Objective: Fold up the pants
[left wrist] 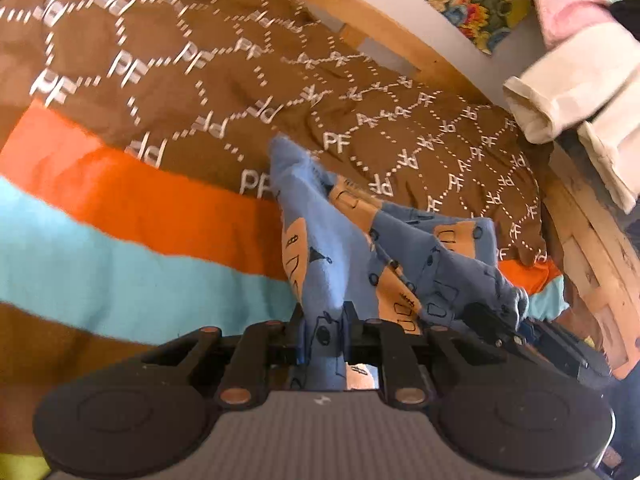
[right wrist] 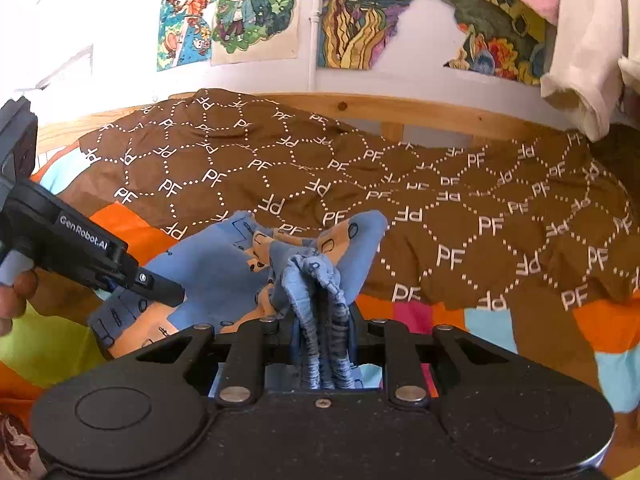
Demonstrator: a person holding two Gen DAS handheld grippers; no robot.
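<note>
Two grippers, left gripper [left wrist: 323, 334] and right gripper [right wrist: 323, 334], were clamped on the pants [right wrist: 224, 264]; we judged even tension necessary before laying them flat on the blanket [right wrist: 400, 184].

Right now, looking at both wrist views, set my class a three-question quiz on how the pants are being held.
1. True or false: the left hand-held gripper is shut on the blue cotton pants with orange patches.
2. Which part does the right hand-held gripper pinch? A flat leg, B bunched ribbed edge, C nothing.
3. Fill in: the pants hang over a brown bedspread printed with the letters ___.

Key: 1 true. 2 B. 3 PF.
</note>
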